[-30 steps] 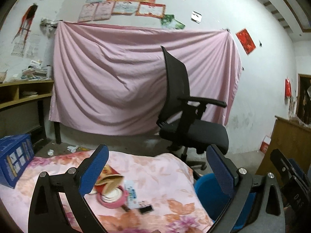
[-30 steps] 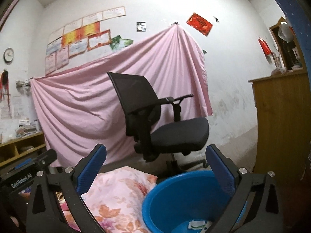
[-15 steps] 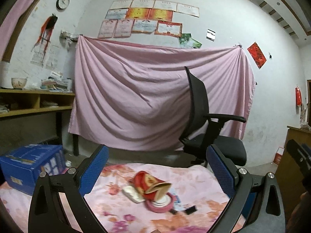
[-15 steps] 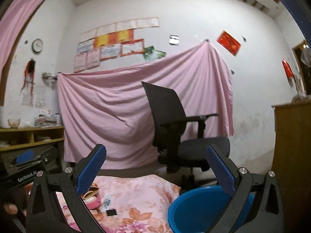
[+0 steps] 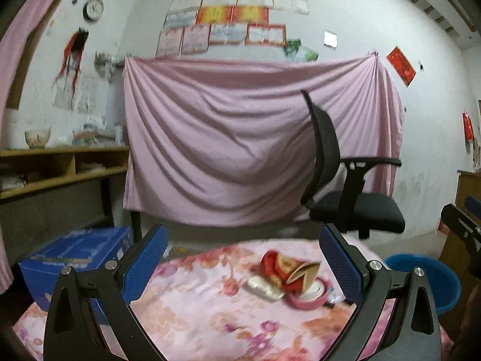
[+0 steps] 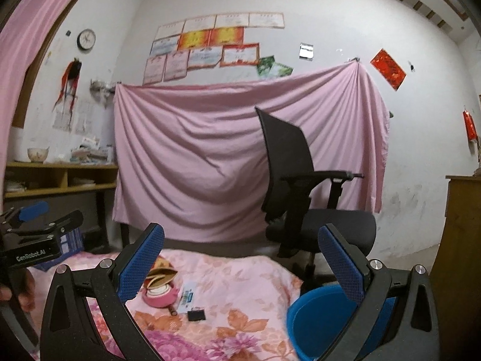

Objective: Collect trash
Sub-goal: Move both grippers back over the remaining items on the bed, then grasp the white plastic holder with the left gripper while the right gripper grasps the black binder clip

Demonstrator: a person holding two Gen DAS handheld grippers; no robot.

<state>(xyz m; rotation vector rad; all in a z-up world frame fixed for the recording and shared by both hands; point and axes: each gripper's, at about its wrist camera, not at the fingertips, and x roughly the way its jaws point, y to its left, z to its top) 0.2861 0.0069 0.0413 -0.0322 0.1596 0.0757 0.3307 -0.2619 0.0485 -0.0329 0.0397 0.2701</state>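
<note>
Trash lies in a small heap on the floral cloth of the table (image 5: 192, 307): a crumpled red packet (image 5: 284, 267) leans on a pink tape roll (image 5: 309, 296), with a pale flat wrapper (image 5: 264, 288) touching them on the left. In the right wrist view a printed paper slip (image 6: 188, 296) and a small black clip (image 6: 197, 315) lie just beside the roll. The blue basin (image 6: 315, 322) stands at the right edge of the table. The left gripper (image 5: 243, 258) and the right gripper (image 6: 242, 258) both hang above the cloth with fingers wide apart, holding nothing. A black office chair (image 5: 345, 186) stands behind, before a pink sheet (image 5: 225, 138).
</note>
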